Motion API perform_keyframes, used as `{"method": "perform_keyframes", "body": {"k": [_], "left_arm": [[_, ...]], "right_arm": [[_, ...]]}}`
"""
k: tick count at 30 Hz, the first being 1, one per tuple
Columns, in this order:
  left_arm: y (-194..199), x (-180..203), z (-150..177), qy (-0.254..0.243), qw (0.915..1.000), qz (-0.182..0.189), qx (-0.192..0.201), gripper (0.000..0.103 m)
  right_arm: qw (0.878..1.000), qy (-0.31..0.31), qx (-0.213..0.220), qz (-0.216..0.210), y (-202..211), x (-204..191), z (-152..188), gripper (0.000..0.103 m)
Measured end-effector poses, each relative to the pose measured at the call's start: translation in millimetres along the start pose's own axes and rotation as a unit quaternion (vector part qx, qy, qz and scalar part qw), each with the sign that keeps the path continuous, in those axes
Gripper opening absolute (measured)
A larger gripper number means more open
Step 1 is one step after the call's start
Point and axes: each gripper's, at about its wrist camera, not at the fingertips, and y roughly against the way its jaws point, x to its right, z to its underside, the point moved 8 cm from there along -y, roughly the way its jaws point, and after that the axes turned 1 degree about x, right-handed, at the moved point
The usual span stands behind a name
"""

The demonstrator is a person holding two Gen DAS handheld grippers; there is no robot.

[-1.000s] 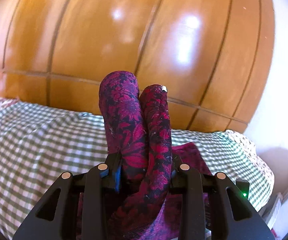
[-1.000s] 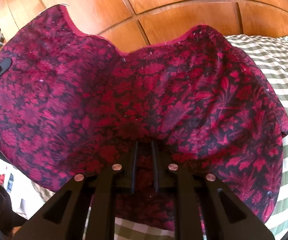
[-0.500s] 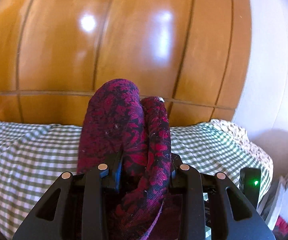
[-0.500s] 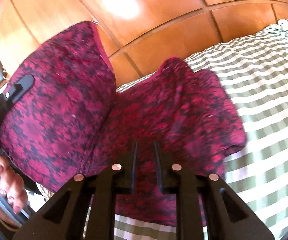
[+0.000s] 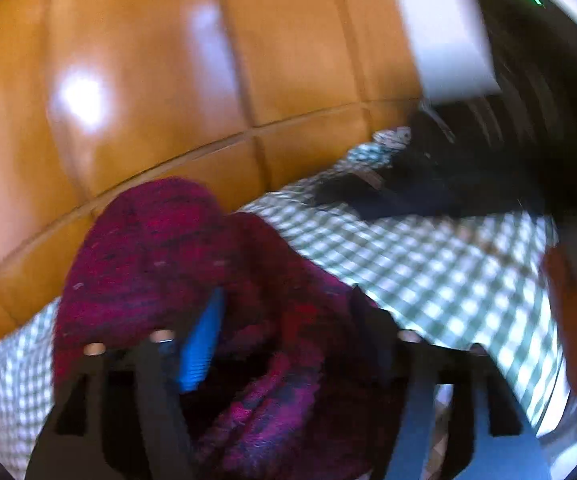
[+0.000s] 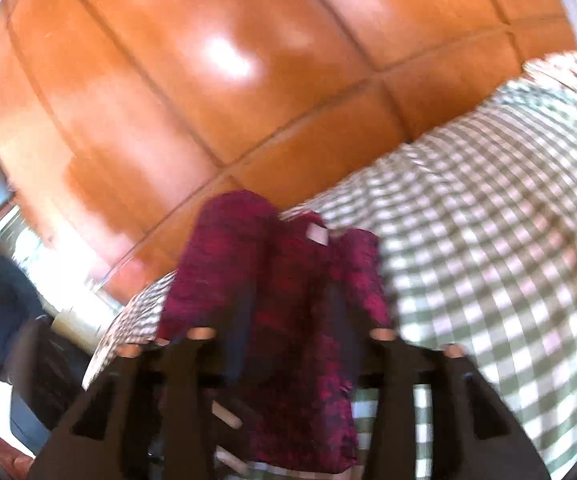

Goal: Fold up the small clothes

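Spreading apart: two tongs, left [image 5: 284, 312], right [image 6: 288, 320], one garment [image 6: 288, 280] between.

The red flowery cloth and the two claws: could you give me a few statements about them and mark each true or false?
1. The red flowery cloth sits between the fingers of the left claw. True.
2. The bedsheet is plain blue. False: it is green and white checked.
3. The right claw has cloth between its fingers. True.
4. The wall panel behind the bed is white tile. False: it is glossy brown wood.
5. The cloth lies flat and fully folded. False: both claws have it bunched up.
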Motion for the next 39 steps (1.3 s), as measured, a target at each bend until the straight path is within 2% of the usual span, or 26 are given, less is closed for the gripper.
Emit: {"method": "perform_keyframes", "body": {"k": [1, 2, 5, 9, 12, 14, 15, 16, 17, 18, 20, 22, 23, 24, 25, 26, 27, 28, 30, 33, 36, 39], "left_arm": [[5, 7, 1, -0.015, 0.9998, 0.006, 0.012, 0.079], [11, 13, 3, -0.024, 0.9993, 0.020, 0.020, 0.082], [34, 20, 6, -0.023, 0.9972, 0.060, 0.037, 0.085], [78, 4, 8, 0.031, 0.9925, 0.098, 0.066, 0.085], [107, -26, 7, 0.094, 0.9858, 0.103, 0.094, 0.085], [128, -55, 7, 0.149, 0.9757, 0.094, 0.131, 0.085], [139, -78, 11, 0.186, 0.9687, 0.078, 0.144, 0.090], [144, -98, 16, 0.214, 0.9633, 0.055, 0.152, 0.091], [147, -116, 23, 0.237, 0.9584, 0.030, 0.155, 0.091], [147, -133, 30, 0.259, 0.9536, 0.005, 0.153, 0.091], [133, -169, 53, 0.310, 0.9420, -0.042, 0.122, 0.090], [118, -192, 72, 0.335, 0.9347, -0.070, 0.095, 0.090], [104, -204, 88, 0.352, 0.9298, -0.085, 0.066, 0.090], [97, -210, 97, 0.365, 0.9254, -0.088, 0.052, 0.090], [88, -215, 110, 0.383, 0.9191, -0.087, 0.035, 0.090], [79, -215, 120, 0.396, 0.9142, -0.083, 0.020, 0.090], [72, -213, 124, 0.401, 0.9126, -0.077, 0.010, 0.090], [70, -208, 123, 0.401, 0.9132, -0.073, 0.006, 0.090], [70, -203, 119, 0.390, 0.9180, -0.069, 0.012, 0.090], [71, -192, 102, 0.358, 0.9319, -0.049, 0.027, 0.090], [66, -182, 86, 0.336, 0.9400, -0.034, 0.044, 0.090], [54, -174, 76, 0.326, 0.9441, -0.020, 0.042, 0.090]], "right_arm": [[1.000, 0.010, -0.002, -0.010, 1, -7, -5, 0.047], [1.000, 0.013, -0.004, -0.017, 2, -10, -8, 0.047], [0.999, 0.009, -0.021, -0.038, -2, -19, -14, 0.047], [0.998, 0.023, -0.036, -0.038, -12, -30, -9, 0.047], [0.997, 0.024, -0.046, -0.050, -26, -34, -5, 0.047], [0.997, 0.024, -0.050, -0.053, -33, -39, -4, 0.047], [0.997, 0.017, -0.052, -0.060, -36, -43, -4, 0.047], [0.996, 0.010, -0.052, -0.065, -40, -43, -4, 0.048], [0.996, -0.005, -0.053, -0.071, -44, -45, -6, 0.060], [0.996, -0.015, -0.053, -0.073, -46, -46, -7, 0.065], [0.994, -0.028, -0.060, -0.085, -57, -53, -12, 0.068], [0.993, -0.030, -0.077, -0.079, -70, -63, -15, 0.069], [0.993, -0.028, -0.085, -0.075, -76, -67, -16, 0.069], [0.993, -0.017, -0.101, -0.061, -85, -73, -15, 0.069], [0.993, -0.005, -0.113, -0.035, -94, -76, -13, 0.066], [0.992, 0.005, -0.124, -0.002, -103, -76, -11, 0.039], [0.991, 0.011, -0.132, 0.008, -107, -76, -8, 0.025], [0.991, 0.015, -0.134, -0.001, -106, -81, -8, 0.023], [0.994, 0.031, -0.104, -0.015, -88, -88, -16, 0.019], [0.997, 0.048, -0.057, -0.022, -52, -89, -26, 0.018], [0.999, 0.017, -0.045, -0.012, -33, -62, -23, 0.018], [0.998, -0.026, -0.050, 0.011, -30, -25, -12, 0.018]]}}
